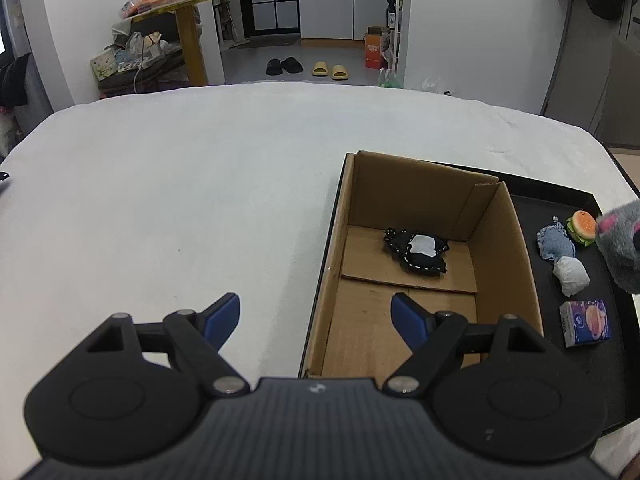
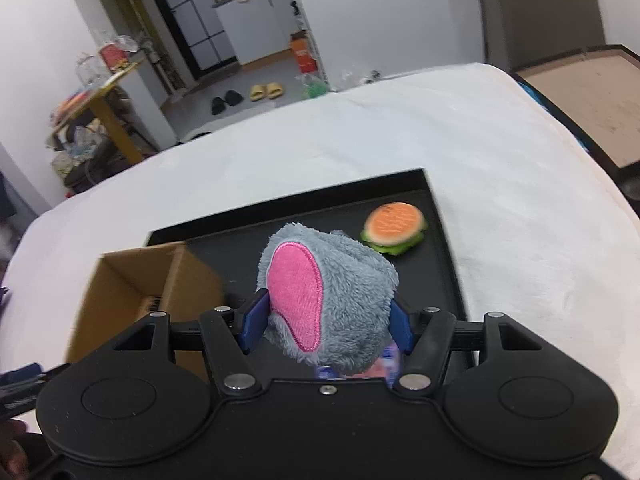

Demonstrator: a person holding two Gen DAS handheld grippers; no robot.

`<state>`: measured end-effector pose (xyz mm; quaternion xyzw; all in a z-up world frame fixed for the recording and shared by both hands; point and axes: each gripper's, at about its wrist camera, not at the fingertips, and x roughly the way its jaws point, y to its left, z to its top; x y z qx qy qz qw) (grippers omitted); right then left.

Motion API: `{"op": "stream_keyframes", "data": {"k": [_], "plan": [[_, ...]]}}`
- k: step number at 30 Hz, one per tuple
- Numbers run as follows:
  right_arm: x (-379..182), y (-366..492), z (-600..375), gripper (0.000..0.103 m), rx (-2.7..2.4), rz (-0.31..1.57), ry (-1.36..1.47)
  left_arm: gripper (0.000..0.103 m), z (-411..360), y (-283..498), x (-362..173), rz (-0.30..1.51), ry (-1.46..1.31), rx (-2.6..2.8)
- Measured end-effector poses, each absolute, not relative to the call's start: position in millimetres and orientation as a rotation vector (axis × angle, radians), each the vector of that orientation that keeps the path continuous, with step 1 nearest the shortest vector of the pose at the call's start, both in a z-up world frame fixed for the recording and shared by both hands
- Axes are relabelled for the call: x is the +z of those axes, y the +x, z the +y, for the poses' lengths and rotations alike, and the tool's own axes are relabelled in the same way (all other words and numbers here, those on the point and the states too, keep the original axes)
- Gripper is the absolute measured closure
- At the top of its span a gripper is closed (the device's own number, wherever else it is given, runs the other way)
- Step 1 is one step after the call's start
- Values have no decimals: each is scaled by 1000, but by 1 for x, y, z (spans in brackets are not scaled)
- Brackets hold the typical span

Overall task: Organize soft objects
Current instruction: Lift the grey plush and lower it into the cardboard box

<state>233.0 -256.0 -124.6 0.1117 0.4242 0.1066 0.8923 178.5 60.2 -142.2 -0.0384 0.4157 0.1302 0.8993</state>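
1. White cloth-covered table [image 1: 180, 200]: spreads ahead of and beneath both grippers.

2. Shallow black rectangular tray [image 2: 440, 248]: lies under the right gripper and reaches ahead of it.

3. Open brown cardboard box [image 1: 496, 240]: sits directly ahead of the left gripper and ahead-left of the right one; a black fabric item with a white patch [image 1: 418, 252] lies on its floor.

4. Grey plush toy with a pink embroidered ear [image 2: 328, 292]: clamped between the blue pads of the right gripper [image 2: 326, 320], jaws partly closed on its sides, its long axis pointing forward out of the fingers. It hangs clear above the tray, right of the box wall. Judged next move: carry it leftward over that wall. The right hand is the nearer.

5. Left gripper [image 1: 316, 316]: jaws wide apart, nothing between them, poised at the box's near edge.

6. Small loose pieces on the tray, ahead of the right gripper: round felt hamburger [image 2: 394, 228], blue fabric bundle [image 1: 554, 244], white wrapped ball [image 1: 572, 274], purple printed packet [image 1: 586, 322].
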Motion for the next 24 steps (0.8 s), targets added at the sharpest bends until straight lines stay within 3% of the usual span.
{"op": "stream_keyframes", "data": {"k": [20, 24], "plan": [[-87, 224, -171, 43, 355, 835, 137, 25, 78, 176, -147, 855, -178, 220], [-84, 222, -150, 43, 393, 834, 115, 29, 79, 177, -149, 857, -185, 211]]}}
